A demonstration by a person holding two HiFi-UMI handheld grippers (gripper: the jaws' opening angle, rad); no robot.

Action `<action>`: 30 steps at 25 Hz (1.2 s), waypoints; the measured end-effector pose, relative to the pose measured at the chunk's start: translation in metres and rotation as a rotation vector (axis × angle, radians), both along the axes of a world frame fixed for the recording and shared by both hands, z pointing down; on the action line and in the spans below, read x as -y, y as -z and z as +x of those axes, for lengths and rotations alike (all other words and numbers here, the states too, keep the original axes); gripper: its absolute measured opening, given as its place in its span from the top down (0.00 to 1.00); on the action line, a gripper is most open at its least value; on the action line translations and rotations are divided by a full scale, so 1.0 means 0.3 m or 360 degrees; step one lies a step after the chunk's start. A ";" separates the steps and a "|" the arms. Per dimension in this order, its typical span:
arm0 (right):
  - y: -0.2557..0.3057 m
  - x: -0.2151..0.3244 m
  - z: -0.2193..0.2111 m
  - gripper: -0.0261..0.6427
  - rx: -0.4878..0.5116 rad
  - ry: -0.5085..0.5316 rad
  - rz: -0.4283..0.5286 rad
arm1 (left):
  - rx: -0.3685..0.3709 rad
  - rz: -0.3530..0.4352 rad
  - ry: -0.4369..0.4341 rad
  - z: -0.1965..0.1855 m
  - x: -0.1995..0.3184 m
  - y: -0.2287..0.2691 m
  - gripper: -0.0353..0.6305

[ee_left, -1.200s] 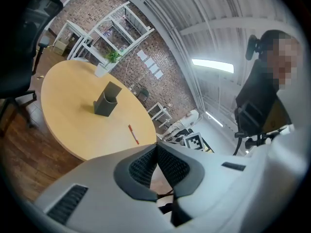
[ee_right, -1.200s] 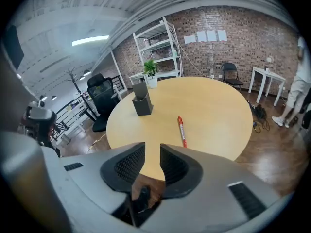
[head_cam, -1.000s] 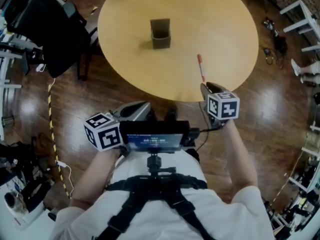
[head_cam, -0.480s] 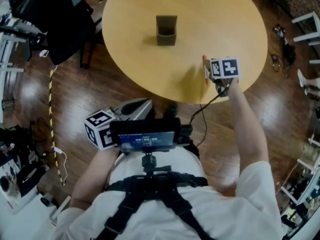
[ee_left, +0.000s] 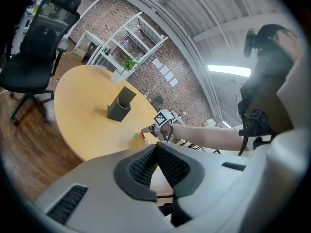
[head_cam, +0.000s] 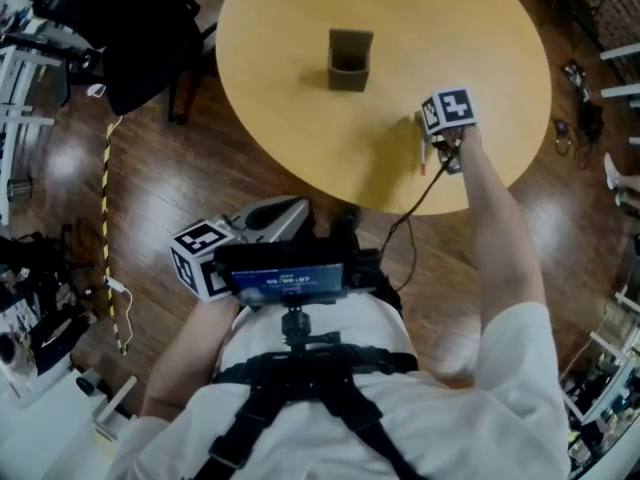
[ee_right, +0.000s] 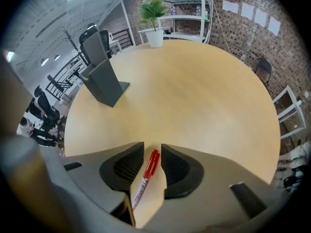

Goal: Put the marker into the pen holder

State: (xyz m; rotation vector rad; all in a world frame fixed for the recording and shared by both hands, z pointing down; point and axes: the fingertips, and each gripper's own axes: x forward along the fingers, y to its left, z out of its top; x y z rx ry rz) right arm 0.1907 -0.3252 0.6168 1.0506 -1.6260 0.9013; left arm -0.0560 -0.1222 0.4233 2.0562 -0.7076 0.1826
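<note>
The red marker (ee_right: 147, 174) lies flat on the round wooden table (ee_right: 194, 96), near its front edge. My right gripper (ee_right: 152, 147) is lowered over it, open, one jaw on each side; the pads do not press on it. In the head view the right gripper (head_cam: 440, 133) is at the table's right front, with the marker (head_cam: 422, 156) just left of it. The dark grey pen holder (head_cam: 349, 60) stands upright, empty, farther in and to the left. My left gripper (head_cam: 262, 216) hangs off the table by the person's waist, its jaws shut on nothing.
A potted plant (ee_right: 155, 21) stands at the table's far edge. A black office chair (head_cam: 130, 38) is at the table's left, and white shelving (ee_right: 187, 11) stands behind it. A cable (head_cam: 415, 208) runs from the right gripper to the chest rig.
My right gripper has moved from below the table's front edge out over the table and now straddles the marker. The left gripper has stayed by the waist.
</note>
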 end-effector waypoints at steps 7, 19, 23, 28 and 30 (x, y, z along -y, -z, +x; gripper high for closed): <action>-0.038 -0.011 0.013 0.86 -0.0116 0.0057 -0.0006 | 0.0005 -0.0002 0.0020 0.001 -0.004 -0.006 0.95; 0.212 -0.028 -0.010 0.89 0.0060 -0.0007 0.0410 | -0.0023 0.0004 -0.0004 0.014 0.008 0.014 0.95; 0.284 -0.024 -0.016 0.89 0.0107 -0.0032 0.0533 | -0.0038 0.0041 -0.0006 0.021 0.017 0.017 0.95; 0.399 -0.002 -0.035 0.90 0.0172 -0.0055 0.0723 | -0.0041 0.0053 0.0004 0.015 0.024 0.017 0.95; 0.450 0.008 -0.054 0.90 0.0184 -0.0035 0.0815 | -0.0050 0.0069 0.0022 0.007 0.028 0.009 0.95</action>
